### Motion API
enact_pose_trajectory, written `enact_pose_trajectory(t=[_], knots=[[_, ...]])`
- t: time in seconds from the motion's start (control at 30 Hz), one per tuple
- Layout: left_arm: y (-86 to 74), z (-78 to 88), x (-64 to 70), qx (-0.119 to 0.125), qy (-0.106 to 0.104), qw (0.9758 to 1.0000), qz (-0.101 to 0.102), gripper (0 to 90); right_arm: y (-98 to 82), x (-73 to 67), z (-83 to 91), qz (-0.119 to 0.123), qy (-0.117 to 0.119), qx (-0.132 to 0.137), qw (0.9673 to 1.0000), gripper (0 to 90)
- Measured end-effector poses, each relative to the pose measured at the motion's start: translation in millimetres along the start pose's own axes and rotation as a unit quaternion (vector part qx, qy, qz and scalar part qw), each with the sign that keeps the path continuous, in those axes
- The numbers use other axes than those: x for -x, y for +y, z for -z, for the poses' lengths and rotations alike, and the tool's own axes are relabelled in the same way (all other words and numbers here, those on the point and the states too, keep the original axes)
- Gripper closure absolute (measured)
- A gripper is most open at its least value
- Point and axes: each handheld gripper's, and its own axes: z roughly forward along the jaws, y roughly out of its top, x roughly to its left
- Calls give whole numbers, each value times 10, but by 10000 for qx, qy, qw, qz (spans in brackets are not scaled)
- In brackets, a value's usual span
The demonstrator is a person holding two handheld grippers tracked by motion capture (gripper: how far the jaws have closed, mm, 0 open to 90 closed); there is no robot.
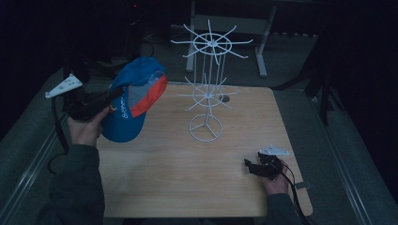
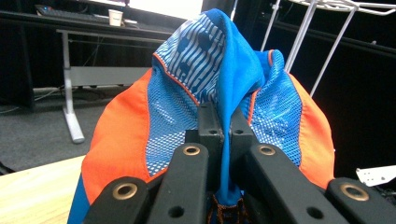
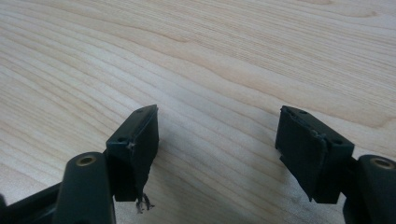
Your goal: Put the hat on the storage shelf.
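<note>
L tool (image 2: 223,128) was clenched on a fold of the blue & orange cap (image 1: 133,98), held up off the bench (image 1: 187,183) at its left edge, just left of the white wire rack (image 1: 207,89). Cap hung crown-down from the jaws. R tool (image 1: 251,166) sat low at the bench's near-right corner, jaws released & wide apart w/ nothing between, well apart from cap & rack.
</note>
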Motion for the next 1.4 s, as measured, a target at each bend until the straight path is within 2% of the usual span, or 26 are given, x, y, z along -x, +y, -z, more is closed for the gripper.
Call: enact_pose_trajectory(t=[0.57, 1.4], knots=[[154, -12, -26, 212, -107, 9997, 103, 894, 0, -1, 0, -3, 0, -1, 10000, 300], [349, -79, -26, -74, -38, 10000, -19, 893, 0, 0, 0, 0, 0, 0, 10000, 300]])
